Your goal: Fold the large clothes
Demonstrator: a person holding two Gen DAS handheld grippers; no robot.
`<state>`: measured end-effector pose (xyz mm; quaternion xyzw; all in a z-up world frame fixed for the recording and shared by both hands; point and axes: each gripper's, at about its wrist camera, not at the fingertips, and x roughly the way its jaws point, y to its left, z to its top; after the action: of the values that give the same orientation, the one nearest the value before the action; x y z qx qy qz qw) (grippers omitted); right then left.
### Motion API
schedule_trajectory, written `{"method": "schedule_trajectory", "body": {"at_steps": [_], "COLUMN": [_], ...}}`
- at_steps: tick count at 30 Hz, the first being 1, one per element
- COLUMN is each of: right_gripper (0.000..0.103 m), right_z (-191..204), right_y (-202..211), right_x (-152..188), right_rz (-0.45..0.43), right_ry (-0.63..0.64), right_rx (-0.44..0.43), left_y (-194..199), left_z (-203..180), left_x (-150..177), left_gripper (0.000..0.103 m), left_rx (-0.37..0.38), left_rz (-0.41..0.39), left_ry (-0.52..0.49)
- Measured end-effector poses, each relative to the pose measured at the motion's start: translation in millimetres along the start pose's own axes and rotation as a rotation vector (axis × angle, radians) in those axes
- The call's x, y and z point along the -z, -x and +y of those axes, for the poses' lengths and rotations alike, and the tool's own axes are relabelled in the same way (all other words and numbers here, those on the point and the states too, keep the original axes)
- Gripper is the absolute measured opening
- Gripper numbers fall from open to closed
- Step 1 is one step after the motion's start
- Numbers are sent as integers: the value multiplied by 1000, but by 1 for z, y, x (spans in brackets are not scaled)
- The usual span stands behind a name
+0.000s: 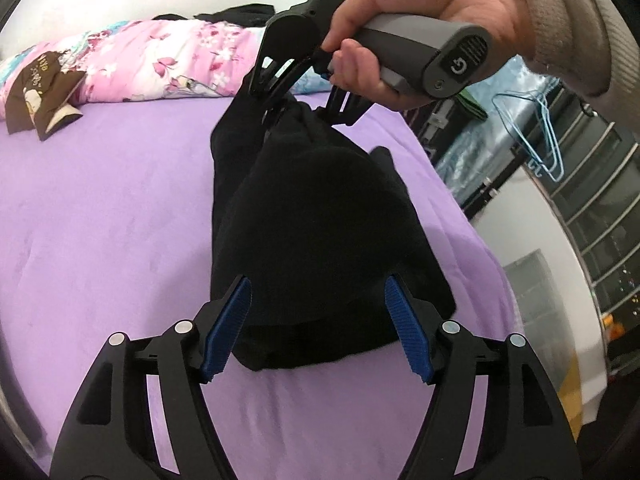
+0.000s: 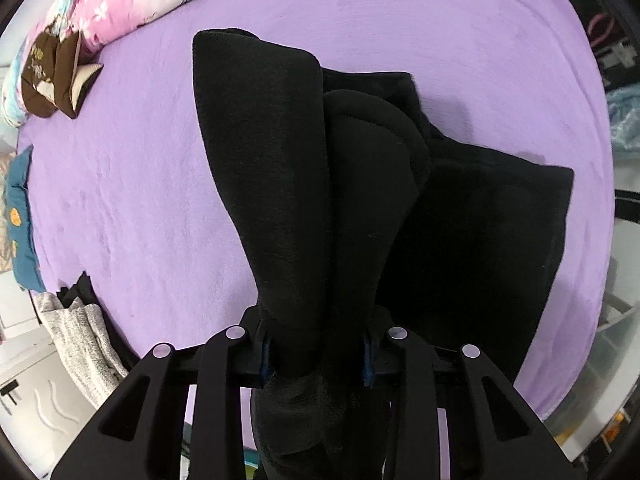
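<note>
A black garment (image 1: pixel 320 216) lies bunched on the purple bed sheet (image 1: pixel 104 216). My left gripper (image 1: pixel 318 300) is open, its blue pads either side of the garment's near end, just above it. My right gripper (image 1: pixel 298 108) is shut on the garment's far end and lifts it off the bed. In the right wrist view the right gripper (image 2: pixel 316 354) clamps a thick bunch of the black garment (image 2: pixel 288 184), which hangs down in folds to the sheet (image 2: pixel 120 200).
A pink floral quilt (image 1: pixel 160 64) and a brown cushion (image 1: pixel 40 100) lie at the bed's far side. Blue hangers (image 1: pixel 536 136) and a rack stand off the bed's right edge. A grey cloth (image 2: pixel 84 340) and a teal pillow (image 2: pixel 22 220) lie at the bed's left.
</note>
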<state>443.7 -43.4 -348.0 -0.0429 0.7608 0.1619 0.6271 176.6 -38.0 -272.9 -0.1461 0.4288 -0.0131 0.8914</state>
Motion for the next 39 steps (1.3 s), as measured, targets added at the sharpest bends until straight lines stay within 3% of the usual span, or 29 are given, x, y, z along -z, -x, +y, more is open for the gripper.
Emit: {"method": "schedule_trajectory", "body": {"at_steps": [5, 13, 23, 28, 34, 39], "right_gripper": [29, 29, 29, 29, 29, 29], "right_z": [-30, -92, -140, -157, -179, -192], "right_y": [8, 21, 12, 7, -2, -16], "right_x": [6, 13, 20, 23, 27, 29], "right_rz": [-20, -56, -67, -65, -65, -61], "right_ry": [0, -14, -67, -79, -99, -130], "right_rx": [-52, -102, -137, -146, -148, -150], "left_y": [7, -3, -18, -45, -86, -122], "left_z": [-8, -2, 30, 59, 66, 54], "left_x": [2, 14, -13, -32, -52, -45], "left_gripper": [67, 67, 70, 70, 73, 73], "left_rx": [27, 6, 28, 53, 68, 99], "left_rz": [11, 67, 31, 32, 74, 173], "left_ry": [-4, 8, 158, 267, 262, 239]}}
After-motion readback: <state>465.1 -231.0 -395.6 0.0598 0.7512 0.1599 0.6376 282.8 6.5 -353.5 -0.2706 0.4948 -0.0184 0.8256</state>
